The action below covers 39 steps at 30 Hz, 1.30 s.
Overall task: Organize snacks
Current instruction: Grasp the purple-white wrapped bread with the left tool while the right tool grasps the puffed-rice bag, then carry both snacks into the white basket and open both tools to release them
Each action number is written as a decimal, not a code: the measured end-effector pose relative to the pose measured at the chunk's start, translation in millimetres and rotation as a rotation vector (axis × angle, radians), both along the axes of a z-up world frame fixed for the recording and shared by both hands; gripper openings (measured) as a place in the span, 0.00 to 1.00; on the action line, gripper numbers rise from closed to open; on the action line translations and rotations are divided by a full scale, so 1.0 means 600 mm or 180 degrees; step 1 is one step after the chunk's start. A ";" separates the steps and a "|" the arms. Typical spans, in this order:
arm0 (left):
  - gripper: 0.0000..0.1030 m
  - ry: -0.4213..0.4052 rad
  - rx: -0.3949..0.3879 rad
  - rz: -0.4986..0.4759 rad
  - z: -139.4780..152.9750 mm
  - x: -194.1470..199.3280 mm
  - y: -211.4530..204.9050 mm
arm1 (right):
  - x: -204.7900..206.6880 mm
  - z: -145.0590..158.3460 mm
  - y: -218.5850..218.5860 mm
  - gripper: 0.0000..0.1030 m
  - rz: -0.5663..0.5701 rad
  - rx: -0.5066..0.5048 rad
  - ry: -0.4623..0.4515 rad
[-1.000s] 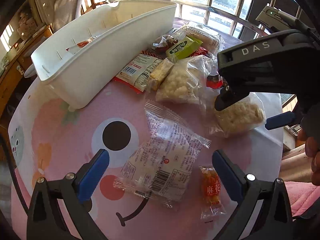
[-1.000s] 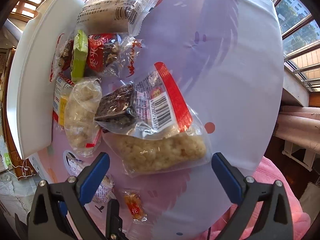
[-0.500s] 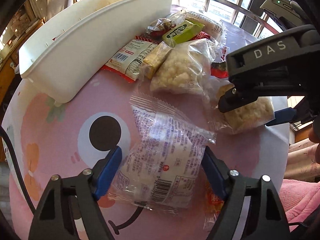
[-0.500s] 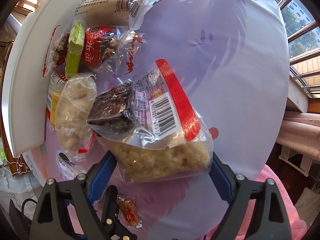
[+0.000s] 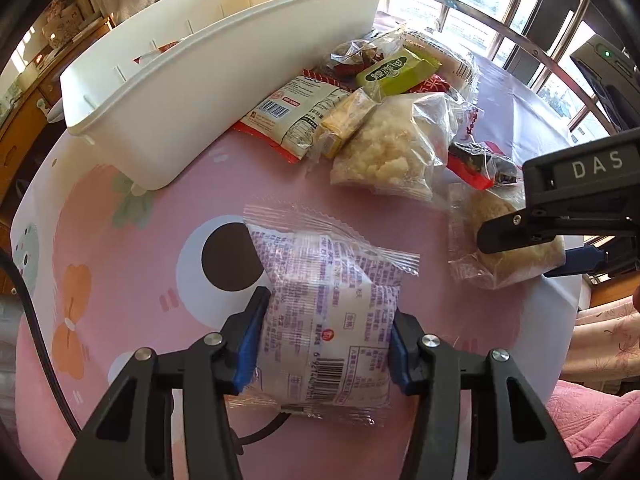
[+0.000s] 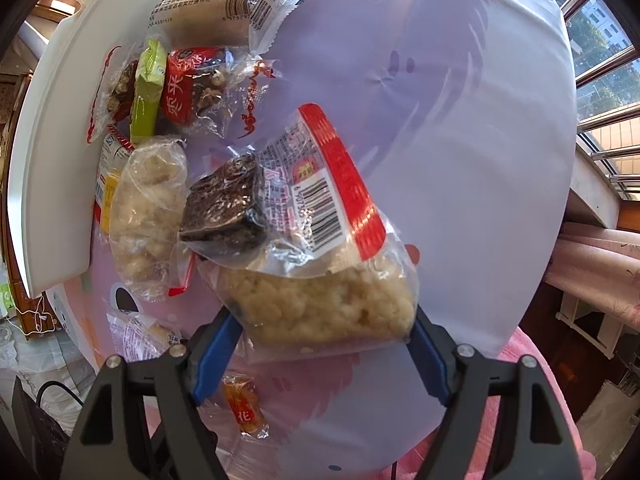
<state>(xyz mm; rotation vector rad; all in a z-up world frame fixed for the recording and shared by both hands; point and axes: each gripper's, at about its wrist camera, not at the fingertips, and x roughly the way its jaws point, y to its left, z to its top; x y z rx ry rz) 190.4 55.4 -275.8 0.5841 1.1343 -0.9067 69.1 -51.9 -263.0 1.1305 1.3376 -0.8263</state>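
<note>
My left gripper [image 5: 324, 344] is shut on a clear wrapped white cake pack with purple print [image 5: 328, 312], which lies on the pink table mat. My right gripper [image 6: 320, 344] is shut on a clear bag of puffed rice cake [image 6: 320, 304]; that bag also shows in the left wrist view [image 5: 500, 248], under the right gripper's body. A dark seaweed-like snack with a red-edged wrapper [image 6: 288, 200] lies partly on that bag. A long white bin [image 5: 200, 80] stands at the back left.
A pile of snacks lies by the bin: a second puffed rice bag [image 5: 392, 152], a green pack [image 5: 392, 72], a yellow bar [image 5: 344, 124], a red-white packet [image 5: 296, 116]. A small orange twist snack [image 6: 242, 408] lies near the right fingers. The table edge is close on the right.
Both grippers moved forward and closed: the left onto the white cake pack, the right onto the puffed rice bag. One second ago both were open.
</note>
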 end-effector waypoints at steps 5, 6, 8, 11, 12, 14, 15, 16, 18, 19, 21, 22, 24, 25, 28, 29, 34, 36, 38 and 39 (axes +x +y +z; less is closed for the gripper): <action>0.49 -0.0001 0.0043 0.0147 0.022 -0.002 0.013 | -0.023 0.001 0.004 0.76 -0.0054 0.0195 -0.0067; 0.49 0.0003 0.0037 0.0192 0.028 -0.002 0.017 | -0.029 0.002 0.005 0.76 -0.0050 0.0225 -0.0071; 0.49 0.0025 -0.0006 0.0279 0.043 -0.003 0.025 | -0.039 0.006 0.008 0.76 -0.0053 0.0283 -0.0113; 0.49 0.0045 -0.0093 0.0397 0.067 -0.006 0.037 | -0.053 0.021 0.012 0.76 -0.0057 0.0342 -0.0197; 0.49 0.0045 -0.0119 0.0437 0.075 -0.007 0.040 | -0.057 0.026 0.014 0.76 -0.0055 0.0361 -0.0229; 0.49 0.0040 -0.0179 0.0518 0.093 -0.010 0.050 | -0.068 0.040 0.015 0.75 -0.0055 0.0394 -0.0314; 0.49 0.0038 -0.0211 0.0559 0.101 -0.011 0.055 | -0.072 0.047 0.015 0.75 -0.0053 0.0400 -0.0354; 0.49 0.0036 -0.0239 0.0600 0.109 -0.012 0.059 | -0.077 0.055 0.013 0.75 -0.0048 0.0401 -0.0389; 0.49 0.0027 -0.0278 0.0679 0.126 -0.015 0.066 | -0.082 0.069 0.010 0.75 -0.0023 0.0391 -0.0459; 0.49 0.0026 -0.0295 0.0716 0.134 -0.015 0.068 | -0.085 0.077 0.009 0.75 0.0000 0.0379 -0.0496; 0.49 0.0030 -0.0329 0.0787 0.151 -0.017 0.074 | -0.084 0.099 0.005 0.75 0.0051 0.0355 -0.0571; 0.49 0.0029 -0.0350 0.0817 0.158 -0.018 0.077 | -0.083 0.108 0.001 0.75 0.0079 0.0342 -0.0611; 0.49 0.0000 -0.0398 0.0874 0.176 -0.019 0.082 | -0.082 0.122 -0.005 0.75 0.0145 0.0302 -0.0676; 0.49 -0.0033 -0.0406 0.0908 0.183 -0.021 0.082 | -0.079 0.129 -0.008 0.75 0.0186 0.0287 -0.0705; 0.49 -0.0111 -0.0418 0.1035 0.210 -0.019 0.085 | -0.065 0.154 -0.014 0.75 0.0332 0.0248 -0.0798; 0.49 -0.0122 -0.0434 0.1083 0.218 -0.018 0.085 | -0.060 0.162 -0.018 0.75 0.0382 0.0217 -0.0825; 0.49 -0.0186 -0.0521 0.1322 0.264 -0.006 0.083 | -0.033 0.209 -0.041 0.75 0.0691 0.0034 -0.1008; 0.49 -0.0208 -0.0544 0.1425 0.282 0.003 0.079 | -0.022 0.230 -0.053 0.75 0.0835 -0.0039 -0.1122; 0.49 -0.0235 -0.0601 0.1508 0.302 0.012 0.073 | -0.007 0.246 -0.068 0.75 0.0973 -0.0107 -0.1235; 0.49 -0.0266 -0.0610 0.1549 0.312 0.016 0.070 | 0.005 0.255 -0.075 0.75 0.1046 -0.0152 -0.1279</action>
